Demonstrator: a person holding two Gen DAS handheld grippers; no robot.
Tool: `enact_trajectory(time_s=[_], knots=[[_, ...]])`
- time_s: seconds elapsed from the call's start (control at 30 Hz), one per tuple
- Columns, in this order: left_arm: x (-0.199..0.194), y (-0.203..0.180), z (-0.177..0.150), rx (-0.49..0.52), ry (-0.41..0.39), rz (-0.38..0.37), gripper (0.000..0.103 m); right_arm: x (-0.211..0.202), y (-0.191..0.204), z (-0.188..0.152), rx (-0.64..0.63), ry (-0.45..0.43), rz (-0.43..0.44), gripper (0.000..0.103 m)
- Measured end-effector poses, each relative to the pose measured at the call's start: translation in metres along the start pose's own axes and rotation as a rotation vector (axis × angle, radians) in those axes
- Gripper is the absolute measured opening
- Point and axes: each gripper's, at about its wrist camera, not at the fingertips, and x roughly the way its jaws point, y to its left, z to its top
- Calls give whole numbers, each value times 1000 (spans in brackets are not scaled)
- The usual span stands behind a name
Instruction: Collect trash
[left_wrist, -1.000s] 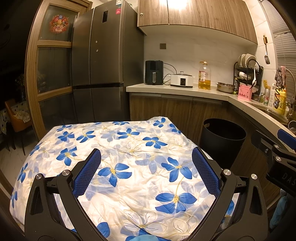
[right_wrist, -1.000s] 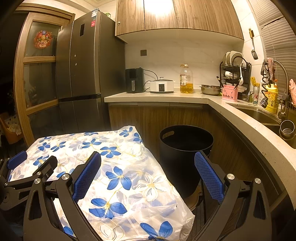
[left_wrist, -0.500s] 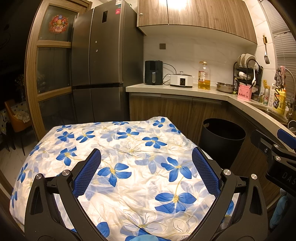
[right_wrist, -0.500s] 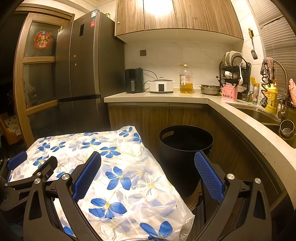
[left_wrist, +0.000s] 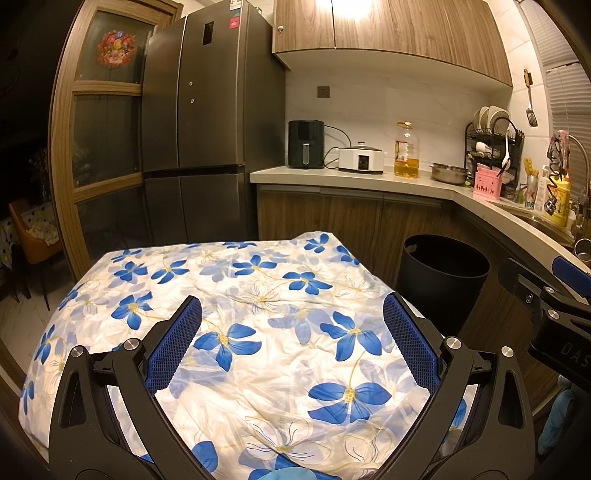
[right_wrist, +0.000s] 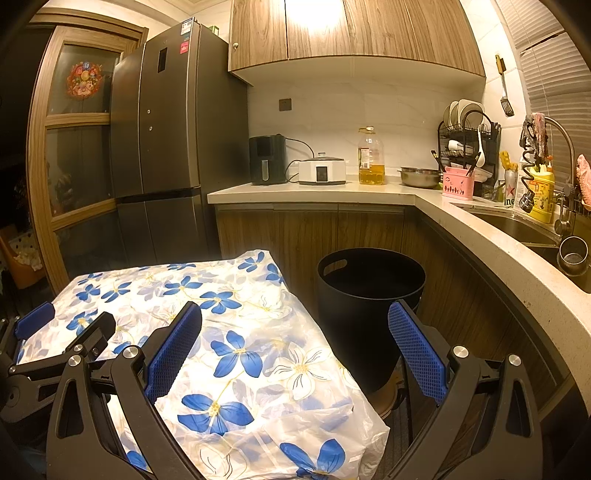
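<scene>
Here both tools hover above a surface (left_wrist: 229, 288) draped in a white plastic cloth printed with blue flowers. The left hand-held gripper (left_wrist: 291, 343) has its blue-padded fingers (left_wrist: 173, 347) spread wide with nothing between them, only the flowered cloth showing below. The right hand-held gripper (right_wrist: 295, 350) is likewise spread and holds nothing; its left finger sits over the cloth's near corner and its right finger (right_wrist: 415, 349) over the gap beside the surface. No loose trash can be made out on the cloth in either view. A black round trash bin (right_wrist: 369, 295), open-topped with a handle cutout in its rim, stands on the floor just beside the surface's right edge, against the wooden cabinets below the kitchen counter (right_wrist: 332, 192). On that counter stand a black air fryer (right_wrist: 266, 159), a white cooker (right_wrist: 322, 170), an oil bottle (right_wrist: 370, 157) and a pink caddy (right_wrist: 458, 184). A dark fridge (left_wrist: 207, 110) stands behind the surface.
</scene>
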Motion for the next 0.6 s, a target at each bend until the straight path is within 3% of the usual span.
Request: enact_trajectory(time_s=[0.33, 0.53, 0.6], knots=[[0, -5, -2, 13, -4, -6, 96, -1, 0, 0, 3, 0, -1, 97], [2, -5, -4, 30, 1, -20, 78, -1, -1, 0, 5, 3, 0, 97], [2, -5, -4, 31, 1, -19, 77, -1, -1, -1, 8, 3, -2, 97]])
